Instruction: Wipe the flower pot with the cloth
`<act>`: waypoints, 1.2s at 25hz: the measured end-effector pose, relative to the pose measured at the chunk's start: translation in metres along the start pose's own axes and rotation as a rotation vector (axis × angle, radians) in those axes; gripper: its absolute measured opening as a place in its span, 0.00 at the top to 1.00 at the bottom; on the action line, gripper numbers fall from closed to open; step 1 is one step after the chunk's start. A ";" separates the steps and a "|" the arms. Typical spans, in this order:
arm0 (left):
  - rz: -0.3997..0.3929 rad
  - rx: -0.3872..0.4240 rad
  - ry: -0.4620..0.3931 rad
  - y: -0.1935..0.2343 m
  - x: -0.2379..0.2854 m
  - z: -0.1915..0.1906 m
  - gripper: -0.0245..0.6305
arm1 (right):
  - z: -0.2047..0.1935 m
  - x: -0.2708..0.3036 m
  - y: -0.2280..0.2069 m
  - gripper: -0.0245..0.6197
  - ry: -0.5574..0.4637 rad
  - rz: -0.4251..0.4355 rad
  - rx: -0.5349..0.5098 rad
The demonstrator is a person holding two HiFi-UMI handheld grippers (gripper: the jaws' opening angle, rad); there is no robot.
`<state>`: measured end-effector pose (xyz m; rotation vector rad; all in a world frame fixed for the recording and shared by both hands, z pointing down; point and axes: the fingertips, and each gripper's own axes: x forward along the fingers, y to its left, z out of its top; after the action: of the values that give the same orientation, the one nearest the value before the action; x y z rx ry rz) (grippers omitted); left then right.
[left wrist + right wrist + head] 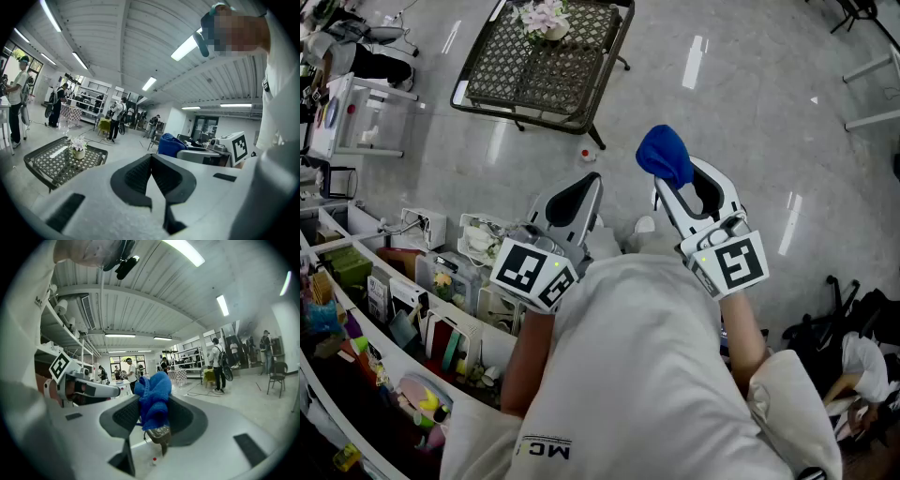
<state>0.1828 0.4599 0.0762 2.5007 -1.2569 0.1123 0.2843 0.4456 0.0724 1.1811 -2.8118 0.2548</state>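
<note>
With my right gripper [686,190] clamping its jaws on the crumpled blue cloth [664,155] and my left gripper [587,184] closed empty, wiping hasn't begun, I judge: the small pale flower pot [553,32] sits on the dark lattice table [514,67], well apart from me.

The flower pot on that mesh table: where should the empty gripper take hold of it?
Probably around the flower pot's round body, coming in level from the side: it stands upright, and the blossoms spread over its top.
</note>
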 end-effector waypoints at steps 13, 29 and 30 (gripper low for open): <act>0.066 -0.042 -0.039 0.012 -0.013 0.004 0.93 | -0.002 -0.007 -0.009 0.69 -0.010 0.013 0.010; 0.095 -0.058 0.007 0.103 0.010 0.008 0.93 | -0.011 0.072 -0.047 0.69 -0.006 0.015 0.072; 0.100 -0.068 0.007 0.118 0.013 0.008 0.93 | -0.012 0.088 -0.048 0.69 -0.001 0.017 0.075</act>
<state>0.0962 0.3819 0.1022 2.3783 -1.3604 0.1013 0.2574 0.3530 0.1023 1.1727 -2.8376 0.3633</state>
